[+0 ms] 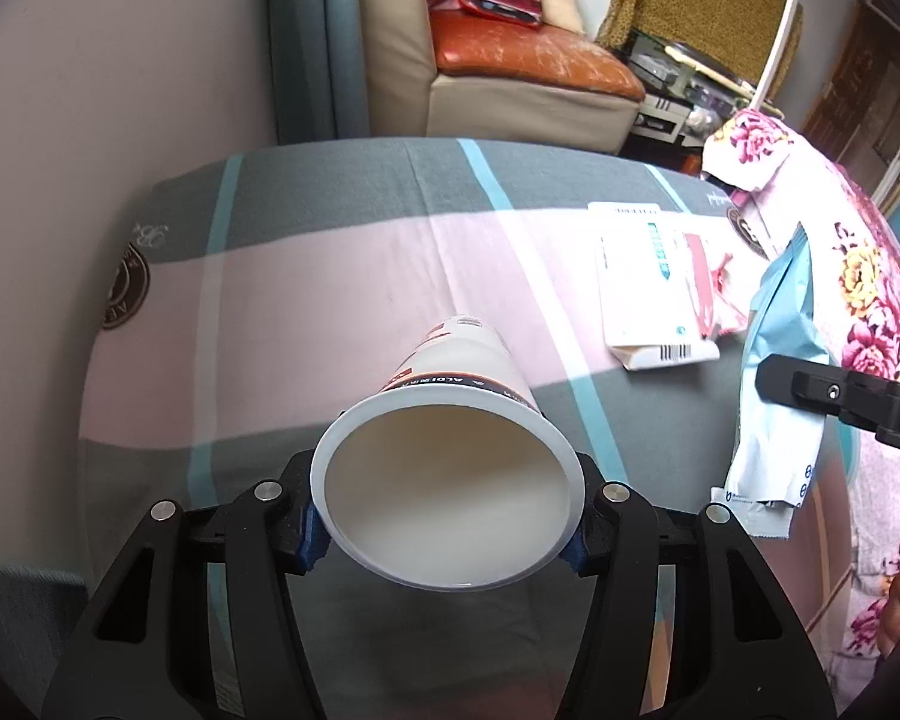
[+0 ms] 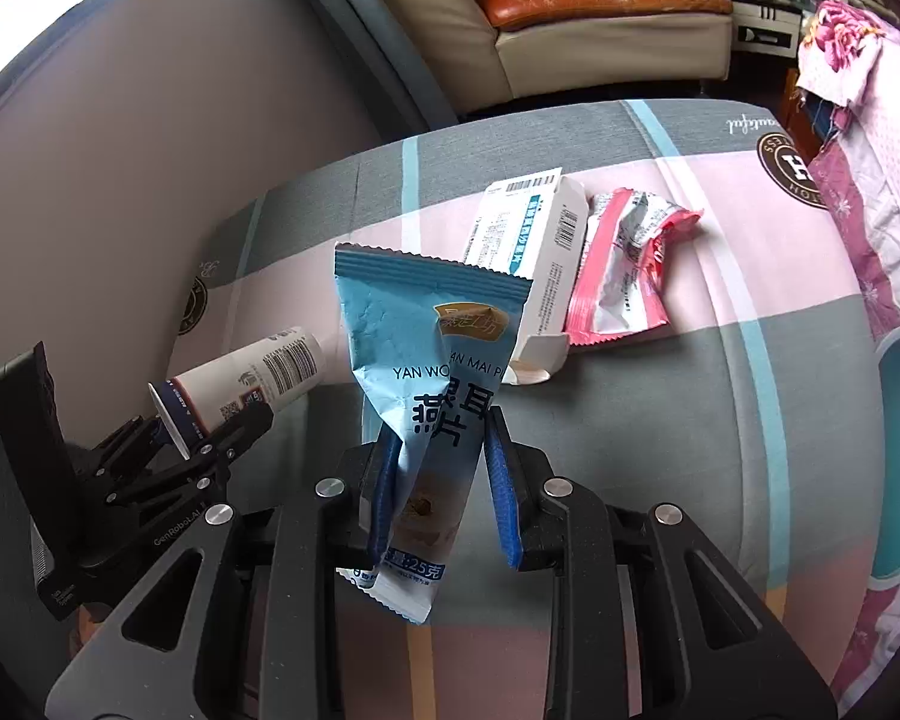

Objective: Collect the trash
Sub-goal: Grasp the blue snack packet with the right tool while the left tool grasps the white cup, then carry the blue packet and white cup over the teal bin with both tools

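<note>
A white paper cup (image 1: pixel 450 480) lies sideways between my left gripper's (image 1: pixel 447 519) blue pads, its open mouth towards the camera and held above the bed. The right wrist view shows the same cup (image 2: pixel 252 378) in the left gripper (image 2: pixel 210 426) at the lower left. My right gripper (image 2: pixel 444 480) is shut on a crumpled blue snack packet (image 2: pixel 426 348), which stands up between its pads. That packet (image 1: pixel 780 390) hangs at the right of the left wrist view. On the sheet beyond lie a flattened white carton (image 2: pixel 528 240) and a pink wrapper (image 2: pixel 624 264) side by side.
The bed has a grey, pink and teal checked sheet (image 2: pixel 720 420). A floral quilt (image 1: pixel 870 276) is heaped along its right side. A grey wall panel borders the left, and a cream sofa (image 1: pixel 510 78) with an orange cushion stands past the far edge.
</note>
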